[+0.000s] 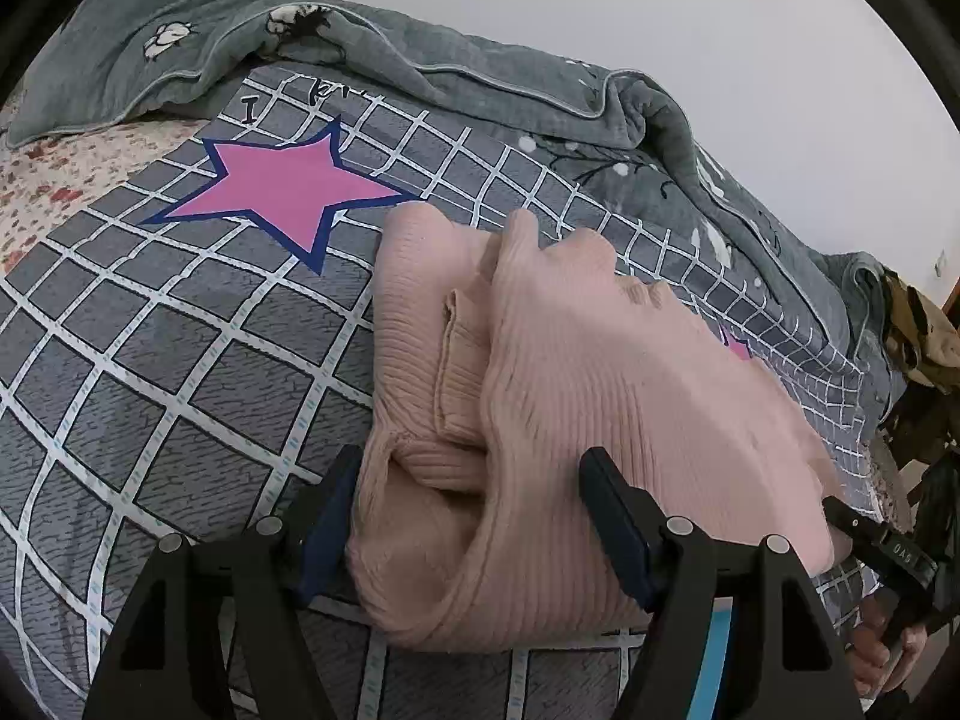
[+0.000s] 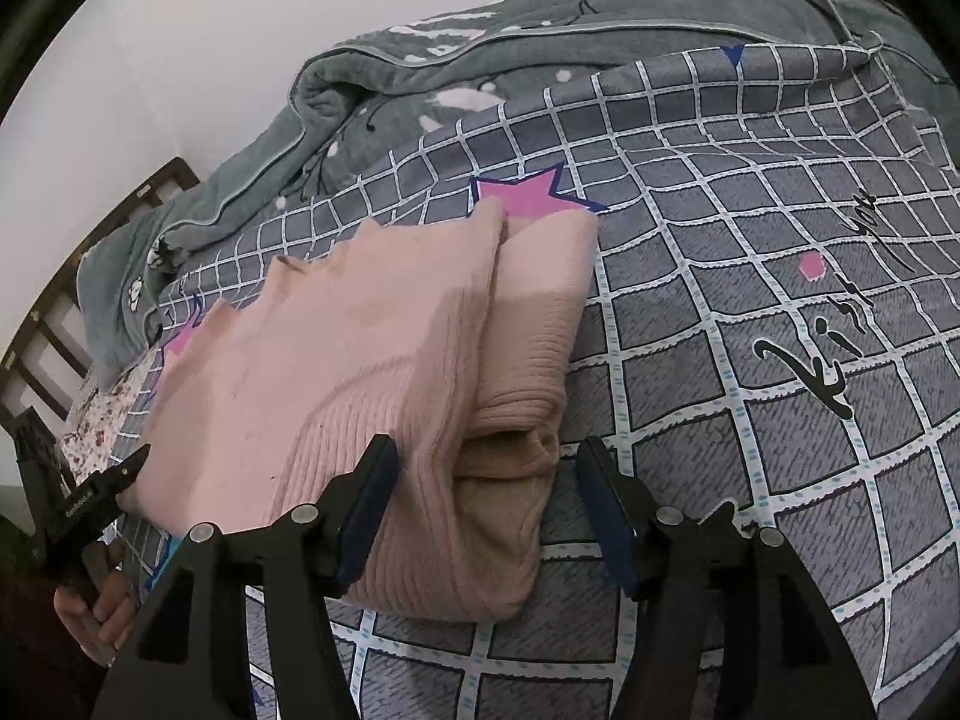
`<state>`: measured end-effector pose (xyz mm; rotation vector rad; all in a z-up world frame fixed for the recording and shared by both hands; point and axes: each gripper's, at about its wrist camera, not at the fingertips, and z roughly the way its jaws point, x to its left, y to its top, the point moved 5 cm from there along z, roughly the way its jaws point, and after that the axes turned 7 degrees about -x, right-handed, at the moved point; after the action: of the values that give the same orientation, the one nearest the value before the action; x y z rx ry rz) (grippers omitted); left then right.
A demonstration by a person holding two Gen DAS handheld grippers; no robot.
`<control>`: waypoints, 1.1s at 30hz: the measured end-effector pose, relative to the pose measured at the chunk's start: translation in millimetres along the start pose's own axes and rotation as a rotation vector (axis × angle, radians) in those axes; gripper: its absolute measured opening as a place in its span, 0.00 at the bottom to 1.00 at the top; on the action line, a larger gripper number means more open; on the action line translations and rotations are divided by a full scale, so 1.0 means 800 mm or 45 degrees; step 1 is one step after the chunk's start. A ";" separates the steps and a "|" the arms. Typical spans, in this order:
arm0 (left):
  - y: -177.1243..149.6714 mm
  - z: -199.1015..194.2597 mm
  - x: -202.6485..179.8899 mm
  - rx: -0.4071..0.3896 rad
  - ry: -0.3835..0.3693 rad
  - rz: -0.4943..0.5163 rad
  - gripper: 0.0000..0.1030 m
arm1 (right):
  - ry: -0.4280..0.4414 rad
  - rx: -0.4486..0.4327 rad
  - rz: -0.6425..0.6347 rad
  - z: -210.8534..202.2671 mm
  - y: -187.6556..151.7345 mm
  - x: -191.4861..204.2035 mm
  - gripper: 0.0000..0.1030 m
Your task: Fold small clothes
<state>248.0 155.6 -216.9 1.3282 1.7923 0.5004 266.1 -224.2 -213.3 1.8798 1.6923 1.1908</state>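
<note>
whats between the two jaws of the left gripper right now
A bunched end of the pink knit sweater lies between the open jaws of the left gripper, resting on the checked bedspread. The left wrist view shows it.

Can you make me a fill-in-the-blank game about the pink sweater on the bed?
1. The ribbed sweater being folded is the color ____.
2. It lies on a gray bedsheet crossed by a white ____ pattern.
3. The big pink shape printed on the sheet is a ____.
4. The left gripper has its fingers spread ____ around the sweater's near end, as does the right gripper.

Missing words: pink; grid; star; open
</note>
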 end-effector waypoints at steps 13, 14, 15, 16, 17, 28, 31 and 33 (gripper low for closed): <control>-0.001 0.001 -0.003 -0.012 0.036 0.030 0.69 | -0.025 -0.013 -0.045 0.002 -0.002 0.004 0.59; -0.001 0.000 -0.003 -0.012 0.036 0.028 0.69 | -0.027 -0.013 -0.048 0.003 -0.002 0.004 0.59; -0.001 0.001 -0.003 -0.013 0.035 0.026 0.70 | -0.027 -0.013 -0.049 0.003 -0.002 0.004 0.59; -0.001 0.001 -0.003 -0.013 0.036 0.023 0.70 | -0.026 -0.014 -0.048 0.004 -0.002 0.004 0.59; -0.001 0.001 -0.003 -0.014 0.037 0.019 0.71 | -0.025 -0.015 -0.048 0.005 -0.001 0.003 0.59; 0.006 0.013 -0.003 0.008 0.014 -0.038 0.73 | -0.014 0.008 -0.043 0.026 0.010 0.006 0.60; 0.010 0.016 0.001 0.018 0.000 -0.087 0.66 | -0.009 0.016 -0.037 0.032 0.013 0.006 0.60; 0.012 0.019 0.004 0.026 -0.002 -0.123 0.53 | -0.010 0.023 -0.041 0.037 0.015 0.007 0.61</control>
<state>265.7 159.9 -219.7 1.2483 1.8550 0.4296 296.0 -213.5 -220.2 1.8587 1.7284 1.1585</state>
